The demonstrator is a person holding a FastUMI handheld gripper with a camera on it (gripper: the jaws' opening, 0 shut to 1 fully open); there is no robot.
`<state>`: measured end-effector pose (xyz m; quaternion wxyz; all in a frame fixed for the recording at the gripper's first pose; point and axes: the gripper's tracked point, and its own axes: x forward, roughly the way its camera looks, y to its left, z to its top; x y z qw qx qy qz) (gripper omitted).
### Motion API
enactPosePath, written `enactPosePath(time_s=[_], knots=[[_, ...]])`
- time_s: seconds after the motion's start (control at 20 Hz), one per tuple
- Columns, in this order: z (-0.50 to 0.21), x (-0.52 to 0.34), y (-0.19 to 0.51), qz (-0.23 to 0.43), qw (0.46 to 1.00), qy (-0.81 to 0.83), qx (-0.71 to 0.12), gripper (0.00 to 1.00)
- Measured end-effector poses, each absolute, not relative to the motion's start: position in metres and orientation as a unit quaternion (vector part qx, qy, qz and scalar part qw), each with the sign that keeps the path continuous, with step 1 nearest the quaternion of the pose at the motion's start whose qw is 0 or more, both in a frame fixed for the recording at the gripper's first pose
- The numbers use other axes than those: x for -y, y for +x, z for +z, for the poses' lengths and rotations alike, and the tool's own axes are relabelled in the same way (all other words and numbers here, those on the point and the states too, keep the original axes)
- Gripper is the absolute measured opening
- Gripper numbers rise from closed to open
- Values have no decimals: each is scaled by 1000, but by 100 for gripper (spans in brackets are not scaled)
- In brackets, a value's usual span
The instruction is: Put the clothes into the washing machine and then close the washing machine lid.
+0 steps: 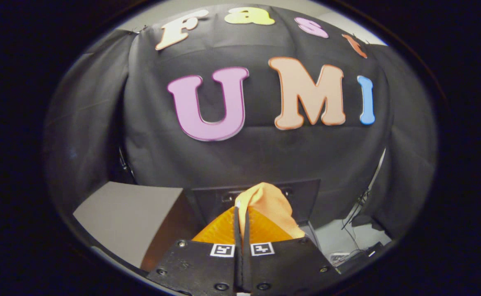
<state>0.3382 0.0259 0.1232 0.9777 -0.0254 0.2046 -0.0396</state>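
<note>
Between our two fingers, at the near end of the tool [242, 224], we hold an orange cloth [267, 205]: the fingers are clenched together on a fold of it, and the rest bunches up just ahead of the fingertips and spills to their right. We have the tool raised and pointed level toward the black cloth wall [256, 152], well above the grey surface [129, 213] that lies below and to the left of the cloth. Behind the cloth stands a dark boxy panel [302, 193]; the cloth and our fingers hide most of it, so we cannot tell what it is. Right of the cloth, low down, thin cables [353, 224] trail over a pale floor [347, 238], too small to make out further.
</note>
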Motion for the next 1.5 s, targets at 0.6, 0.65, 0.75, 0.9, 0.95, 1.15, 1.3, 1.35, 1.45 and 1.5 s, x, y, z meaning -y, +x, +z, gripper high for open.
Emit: enactPosePath(time_s=[0.6, 0.65, 0.75, 0.9, 0.95, 1.15, 1.3, 1.35, 1.45, 1.5], knots=[[-103, 26, 357, -71, 937, -11, -341, 1], [-118, 26, 356, -66, 933, -21, -353, 1], [-144, 26, 356, -61, 923, -31, -379, 4], [-157, 33, 353, -71, 913, -37, -401, 34], [-153, 34, 352, -75, 914, -38, -396, 49], [-129, 40, 355, -94, 928, -37, -358, 96], [-109, 41, 356, -109, 938, -9, -330, 97], [-103, 42, 355, -113, 939, 3, -325, 97], [-85, 43, 360, -118, 945, 22, -303, 97], [-74, 46, 364, -124, 948, 30, -291, 97]])
